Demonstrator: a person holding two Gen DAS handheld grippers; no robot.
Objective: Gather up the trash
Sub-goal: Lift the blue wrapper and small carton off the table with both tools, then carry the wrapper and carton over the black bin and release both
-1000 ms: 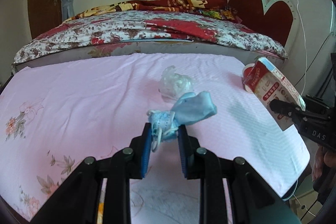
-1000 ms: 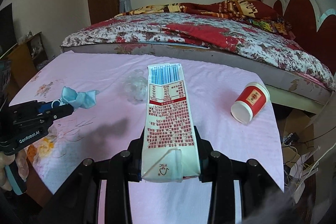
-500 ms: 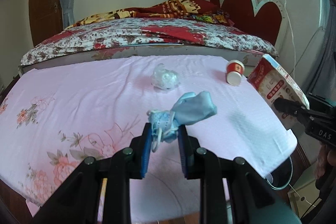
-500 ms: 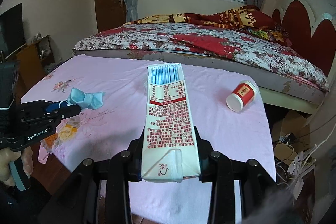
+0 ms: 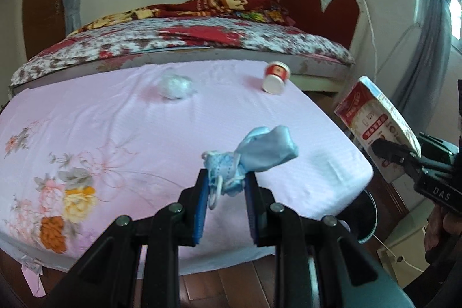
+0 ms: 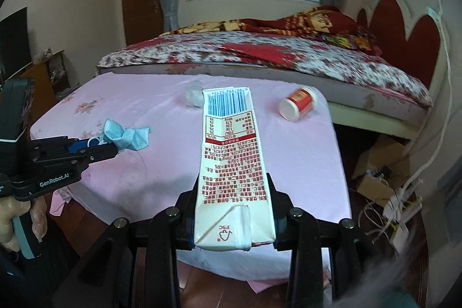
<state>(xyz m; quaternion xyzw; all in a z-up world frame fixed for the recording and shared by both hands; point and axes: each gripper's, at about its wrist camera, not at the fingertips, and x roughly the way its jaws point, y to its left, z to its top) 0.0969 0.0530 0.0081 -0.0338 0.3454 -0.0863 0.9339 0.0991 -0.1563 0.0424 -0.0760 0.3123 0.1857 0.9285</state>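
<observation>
My left gripper (image 5: 226,178) is shut on a crumpled blue face mask (image 5: 260,155), held above the near edge of the pink-clothed table (image 5: 115,120). My right gripper (image 6: 234,186) is shut on a white and red milk carton (image 6: 231,158), held off the table's near right corner; the carton also shows in the left wrist view (image 5: 375,134). A red paper cup (image 5: 275,75) lies on its side at the far right of the table. A crumpled clear plastic wad (image 5: 174,85) lies at the far middle.
A bed with a red floral cover (image 5: 187,42) stands right behind the table, with a red heart-shaped headboard (image 5: 323,2). Cardboard and cables (image 6: 384,178) lie on the floor to the right. A dark round bin rim (image 5: 366,218) shows below the table's right corner.
Both grippers have pulled back from the table toward its near edge, still holding the mask and the carton. The cup and plastic wad have stayed in place.
</observation>
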